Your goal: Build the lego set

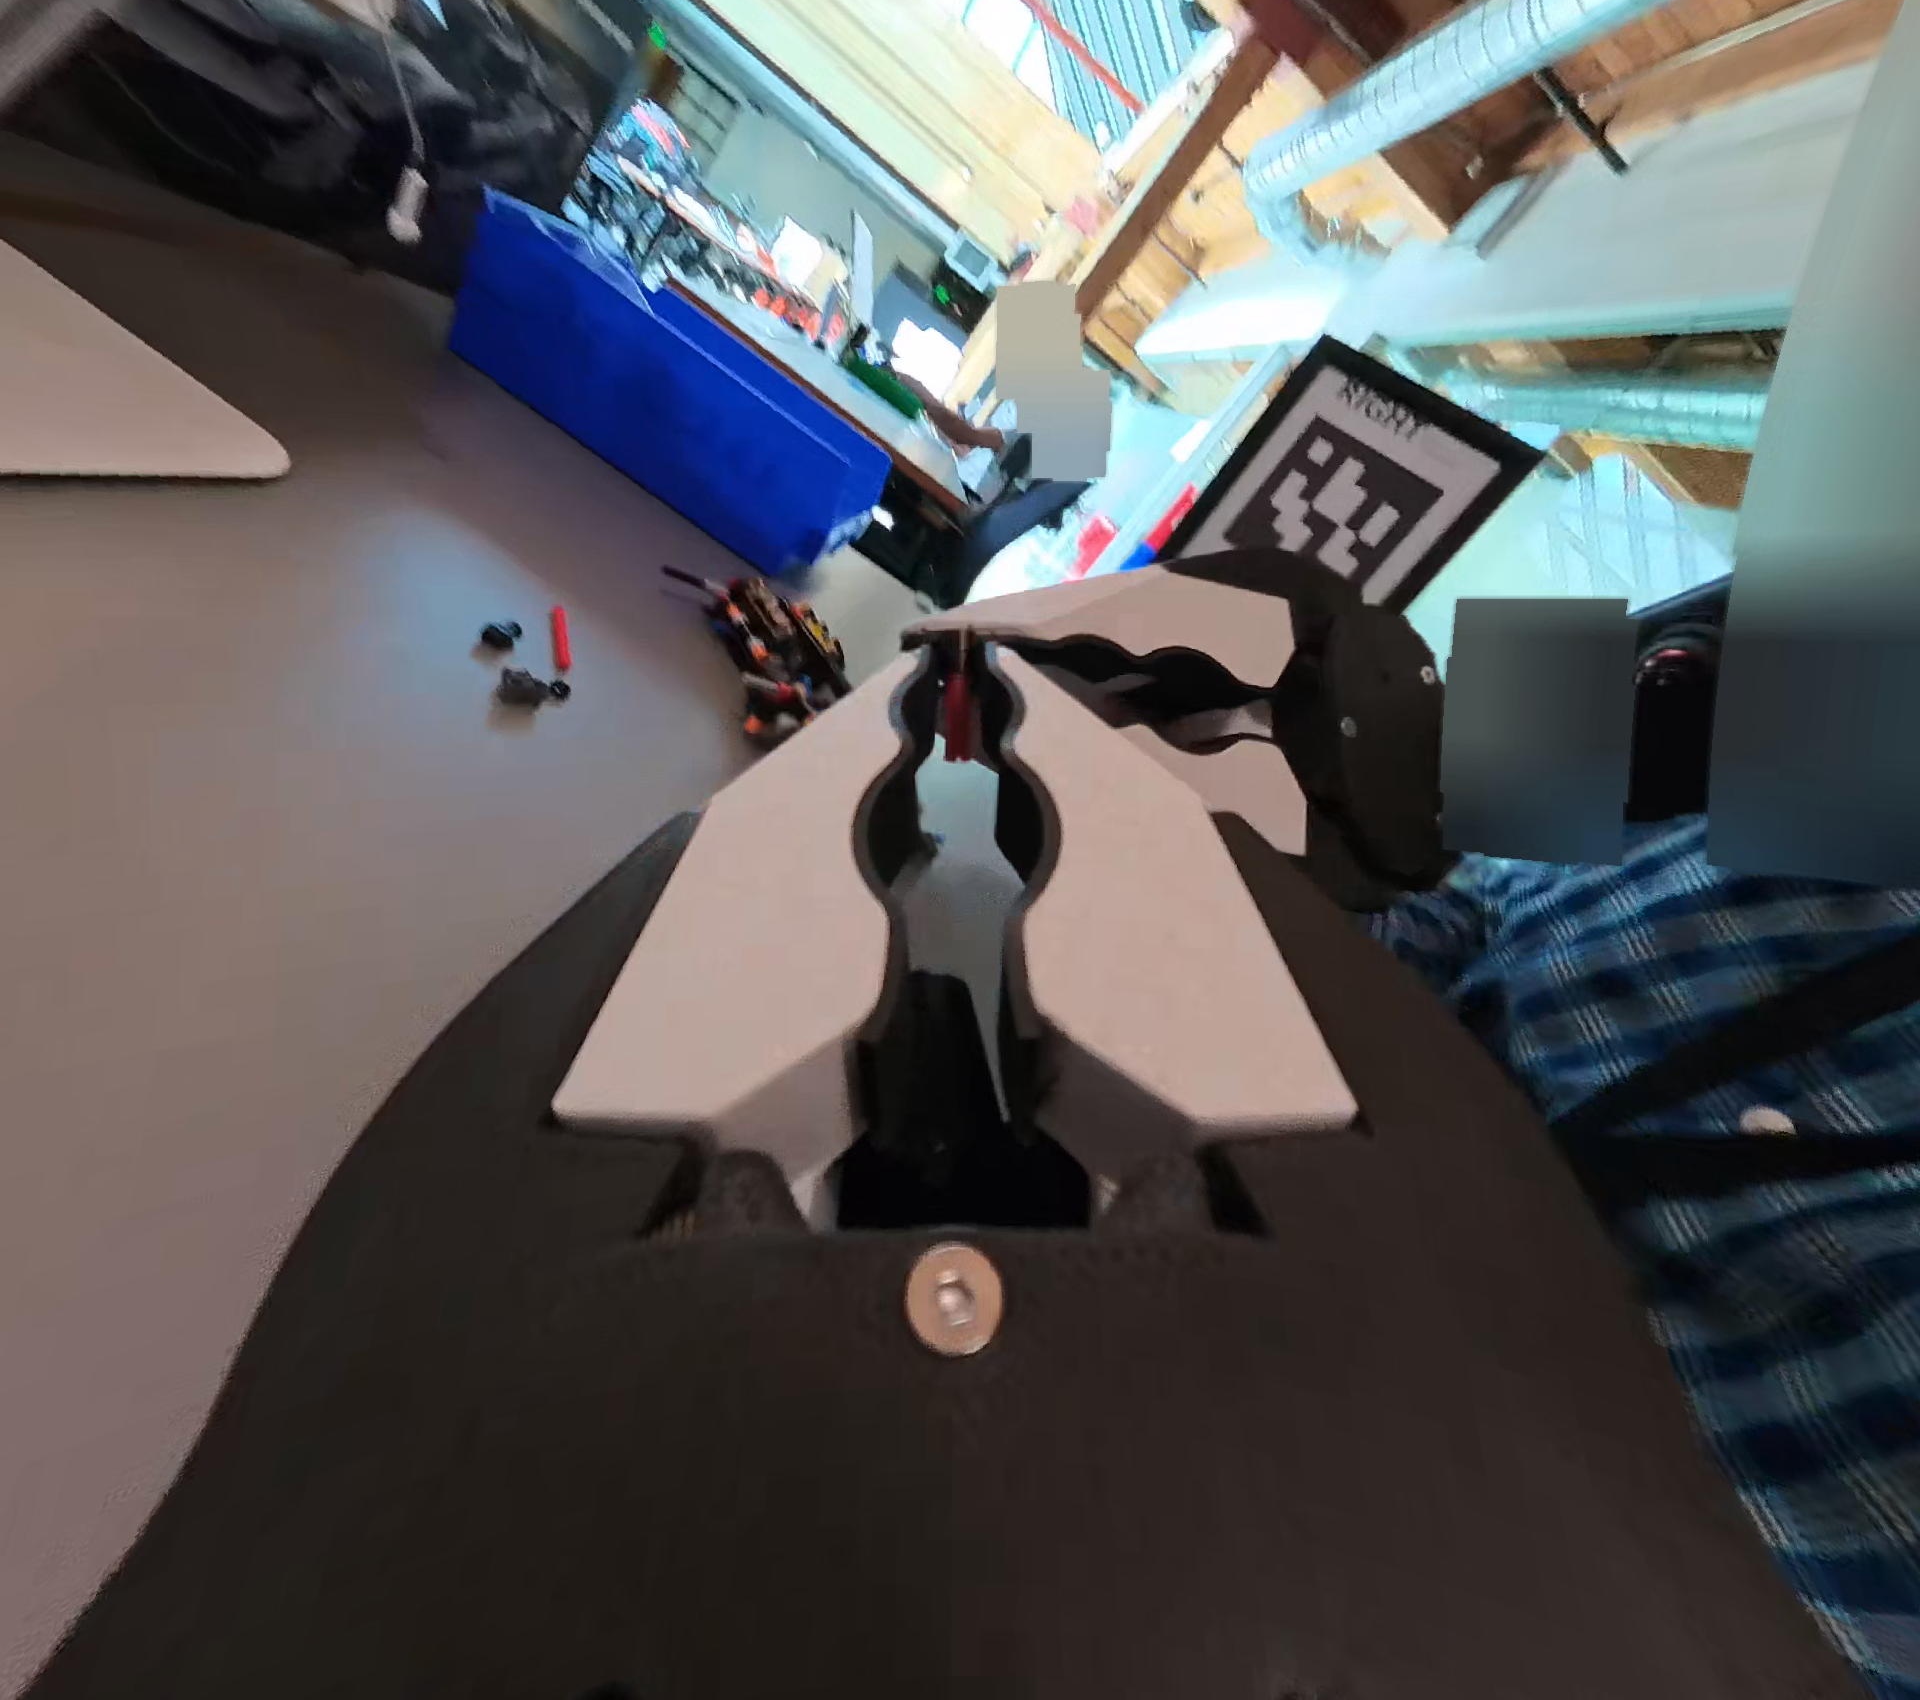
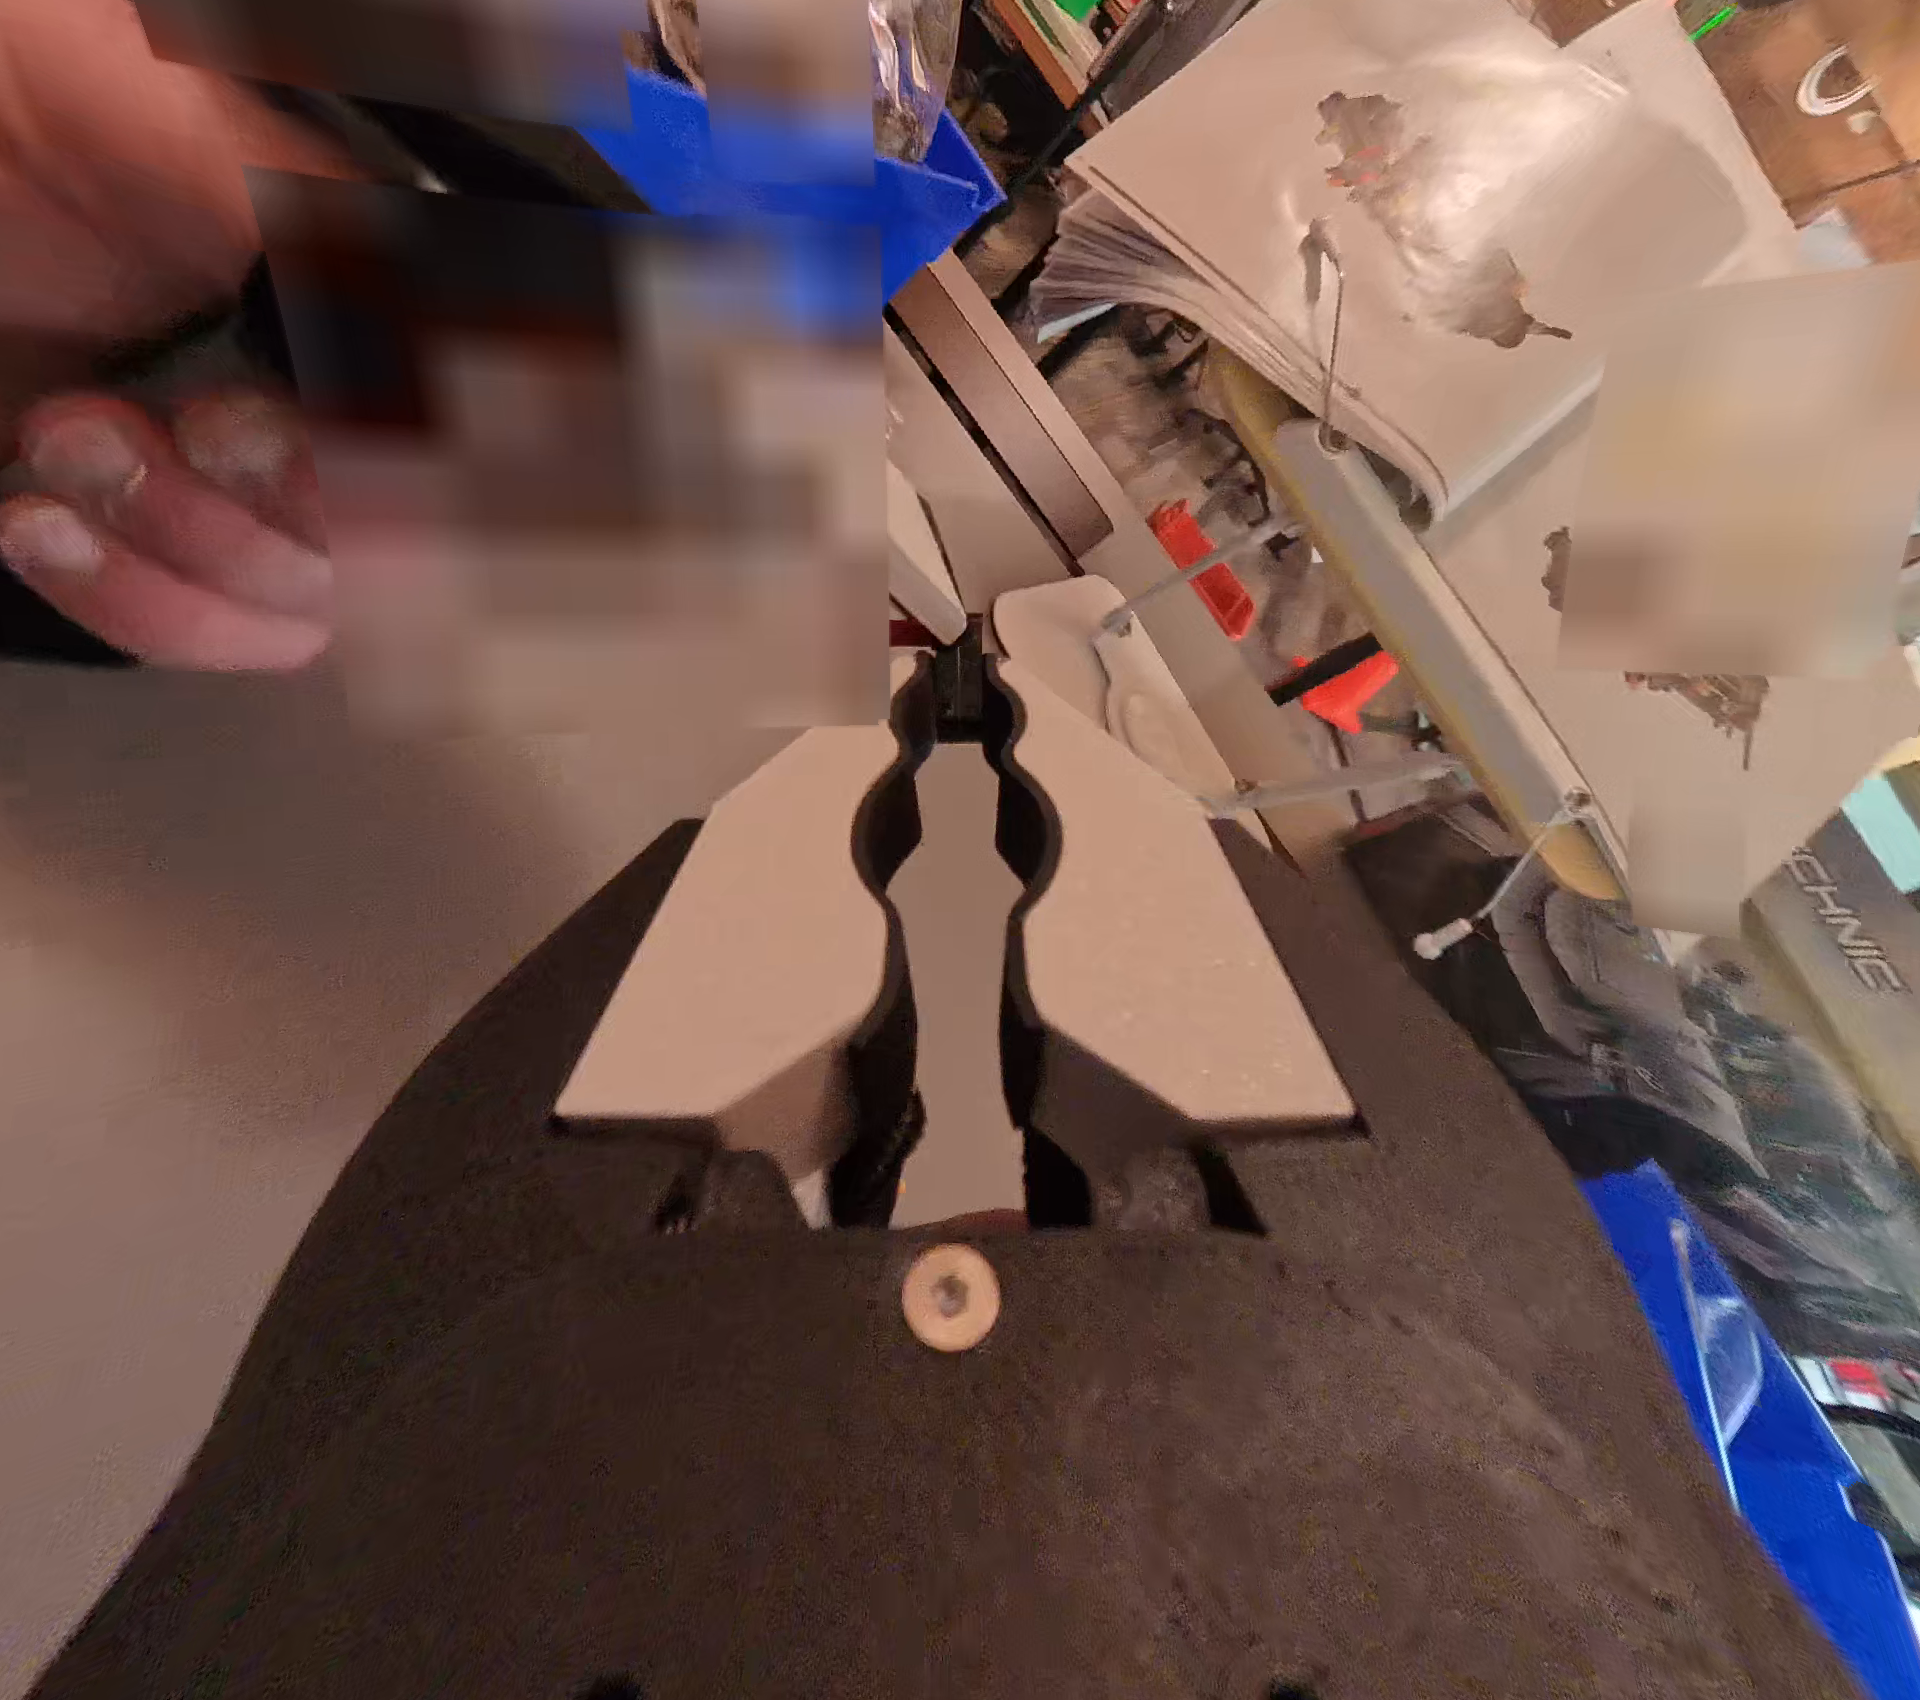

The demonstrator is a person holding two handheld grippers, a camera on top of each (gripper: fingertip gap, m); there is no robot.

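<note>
My left gripper (image 1: 958,663) is shut on a small red lego pin (image 1: 954,715), held up above the grey table. The right gripper's fingers (image 1: 1091,611) meet it tip to tip from the right. My right gripper (image 2: 958,663) is shut on a small black lego piece (image 2: 956,686), and the left gripper's fingertips (image 2: 935,601) touch it from beyond. The half-built lego model (image 1: 784,648) lies on the table (image 1: 312,715) to the left, with a loose red axle (image 1: 560,637) and small black pieces (image 1: 525,684) further left.
A blue bin (image 1: 665,393) stands at the table's far side. An open instruction booklet (image 2: 1351,196) rests on a stand at the right. A white sheet (image 1: 104,393) lies at the left edge. A person's hand (image 2: 135,424) and plaid sleeve (image 1: 1714,1079) are close by.
</note>
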